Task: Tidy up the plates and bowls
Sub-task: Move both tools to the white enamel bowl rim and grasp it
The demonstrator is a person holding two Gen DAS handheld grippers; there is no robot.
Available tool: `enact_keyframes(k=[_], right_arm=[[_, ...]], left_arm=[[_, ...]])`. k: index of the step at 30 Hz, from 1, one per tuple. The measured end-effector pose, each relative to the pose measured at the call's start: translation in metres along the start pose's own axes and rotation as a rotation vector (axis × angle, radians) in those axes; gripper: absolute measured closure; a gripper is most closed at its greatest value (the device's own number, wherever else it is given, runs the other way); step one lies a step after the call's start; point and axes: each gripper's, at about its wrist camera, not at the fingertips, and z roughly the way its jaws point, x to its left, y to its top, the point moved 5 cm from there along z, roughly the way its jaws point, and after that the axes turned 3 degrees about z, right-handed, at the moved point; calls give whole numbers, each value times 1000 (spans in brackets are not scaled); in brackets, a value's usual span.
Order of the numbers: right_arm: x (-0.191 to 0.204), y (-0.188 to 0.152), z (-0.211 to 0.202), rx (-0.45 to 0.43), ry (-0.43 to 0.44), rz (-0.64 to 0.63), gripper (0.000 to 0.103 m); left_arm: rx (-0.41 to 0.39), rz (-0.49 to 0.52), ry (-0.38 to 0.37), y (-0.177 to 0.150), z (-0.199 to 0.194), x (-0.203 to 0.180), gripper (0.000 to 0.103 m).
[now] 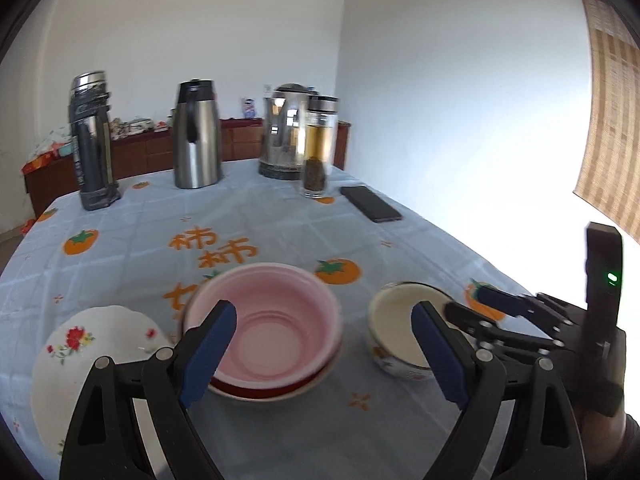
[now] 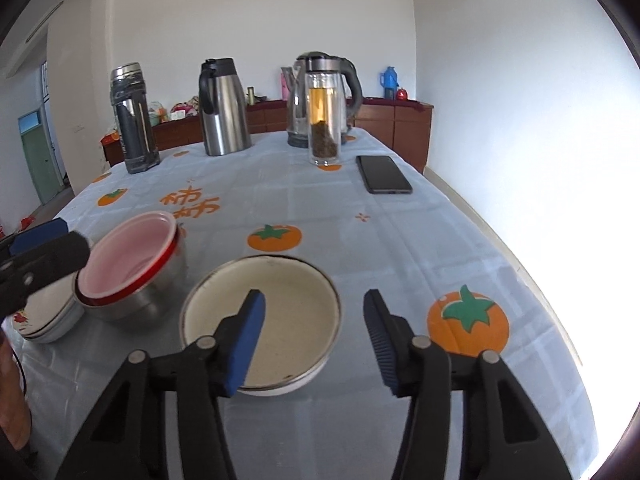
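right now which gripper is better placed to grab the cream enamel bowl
Right. The right gripper straddles the rim of the cream enamel bowl, one finger over its inside and one outside. The left gripper is lined up on the pink bowl.

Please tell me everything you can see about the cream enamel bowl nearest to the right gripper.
The cream enamel bowl is round and shallow, with a thin dark rim and a speckled, empty inside; its outer wall carries a small coloured print. It stands upright on the blue persimmon-print tablecloth, apart from the pink bowl stack. The right gripper straddles its near rim, one finger inside and one outside, pads not pressing.
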Motion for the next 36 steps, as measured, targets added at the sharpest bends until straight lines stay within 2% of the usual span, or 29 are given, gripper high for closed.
enact_keyframes(k=[4, 6, 8, 10, 14, 18, 22, 29, 36], right_arm=[[-9, -3, 4, 14, 3, 11, 64], [-12, -4, 5, 17, 9, 17, 65], [-13, -6, 6, 19, 17, 21, 69], [-13, -8, 8, 24, 27, 21, 70], [-13, -11, 10, 33, 44, 24, 74], [-12, -12, 11, 35, 46, 18, 80], [-11, -13, 15, 55, 45, 13, 84], [-13, -13, 15, 57, 52, 26, 83], [-10, -12, 10, 29, 33, 8, 86]], left_arm=[[38, 81, -47, -7, 13, -36, 14], [54, 98, -61, -10, 17, -44, 23], [82, 106, -75, -15, 25, -49, 39], [107, 101, -83, -19, 31, -48, 50], [145, 82, -88, -25, 41, -47, 63], [171, 71, -113, -28, 49, -50, 66], [189, 68, -91, -31, 56, -50, 69], [183, 68, -59, -26, 60, -47, 80], [157, 53, -62, -25, 56, -43, 85]])
